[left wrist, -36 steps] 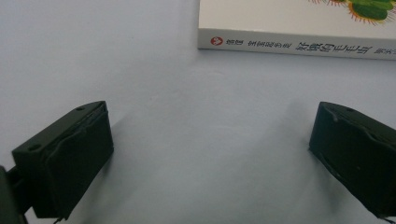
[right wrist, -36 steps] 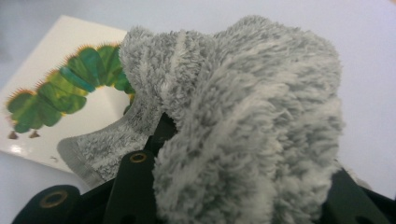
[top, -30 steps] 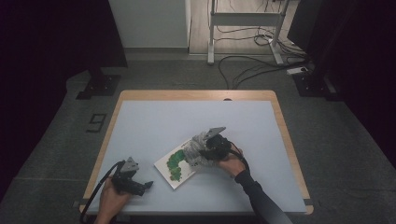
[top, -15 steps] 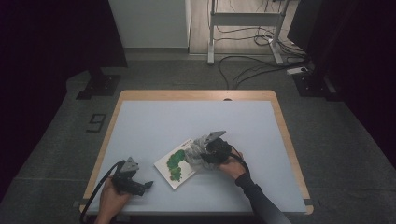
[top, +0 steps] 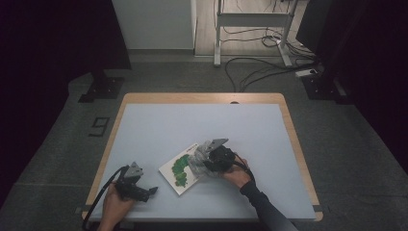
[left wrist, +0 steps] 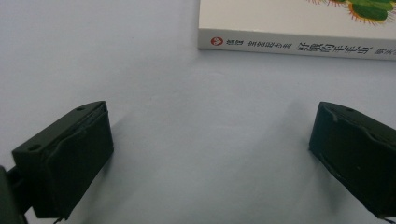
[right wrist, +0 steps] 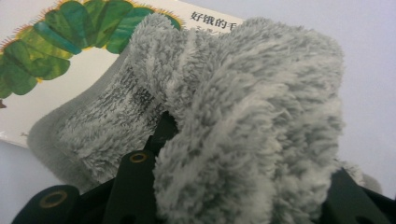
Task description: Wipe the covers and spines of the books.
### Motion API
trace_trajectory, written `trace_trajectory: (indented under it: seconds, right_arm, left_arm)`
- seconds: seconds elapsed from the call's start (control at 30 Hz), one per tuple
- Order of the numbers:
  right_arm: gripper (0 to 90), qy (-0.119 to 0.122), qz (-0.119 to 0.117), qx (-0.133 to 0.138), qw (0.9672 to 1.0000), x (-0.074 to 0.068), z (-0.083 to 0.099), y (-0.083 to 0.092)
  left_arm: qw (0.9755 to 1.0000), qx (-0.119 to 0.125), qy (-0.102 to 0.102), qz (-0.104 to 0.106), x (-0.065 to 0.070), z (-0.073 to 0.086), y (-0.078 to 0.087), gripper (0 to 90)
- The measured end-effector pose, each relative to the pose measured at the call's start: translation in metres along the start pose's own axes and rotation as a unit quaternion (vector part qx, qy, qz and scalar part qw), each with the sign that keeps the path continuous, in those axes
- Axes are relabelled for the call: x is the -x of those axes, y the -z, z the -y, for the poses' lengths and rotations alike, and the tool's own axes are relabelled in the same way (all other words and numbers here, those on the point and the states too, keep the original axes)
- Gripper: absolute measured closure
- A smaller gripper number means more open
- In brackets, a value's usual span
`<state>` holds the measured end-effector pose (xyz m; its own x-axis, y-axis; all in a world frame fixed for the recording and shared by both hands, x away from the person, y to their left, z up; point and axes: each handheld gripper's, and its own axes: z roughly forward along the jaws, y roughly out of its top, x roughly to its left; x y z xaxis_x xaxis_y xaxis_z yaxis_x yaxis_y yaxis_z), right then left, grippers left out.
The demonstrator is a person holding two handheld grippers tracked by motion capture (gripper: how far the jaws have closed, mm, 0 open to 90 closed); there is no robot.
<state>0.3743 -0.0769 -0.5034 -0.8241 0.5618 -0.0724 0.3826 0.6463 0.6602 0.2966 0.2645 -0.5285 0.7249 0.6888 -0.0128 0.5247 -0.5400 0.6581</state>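
A white picture book (top: 177,169) with a green caterpillar on its cover lies flat on the pale blue table (top: 192,120), near the front middle. A grey fluffy cloth (top: 196,161) rests bunched on the book's right end. My right gripper (top: 202,162) is shut on the cloth, whose thick pile (right wrist: 243,116) bulges between the jaws over the book cover (right wrist: 70,79). My left gripper (top: 153,190) lies low on the table left of the book, open, with nothing between its fingers (left wrist: 70,158). The book's spine (left wrist: 289,44) is just ahead of it.
The table has a wooden rim (top: 293,139). On the floor behind it are cables (top: 250,62), a metal stand's legs (top: 250,19) and a black base (top: 101,89). A cable trails from the left gripper off the front edge.
The right gripper, with the cloth in it, has edged slightly toward the near edge over the book. The left gripper has stayed where it was.
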Motion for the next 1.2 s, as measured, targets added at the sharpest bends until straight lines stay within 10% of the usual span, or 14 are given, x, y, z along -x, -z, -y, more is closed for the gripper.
trace_trajectory:
  seconds: [1.2]
  right_arm:
    - [55.1,0.059,-0.099,0.014,0.9933,-0.061,-0.016,-0.008]
  left_arm:
    - [1.0,0.0,-0.001,0.0,0.0,0.0,0.0,0.0]
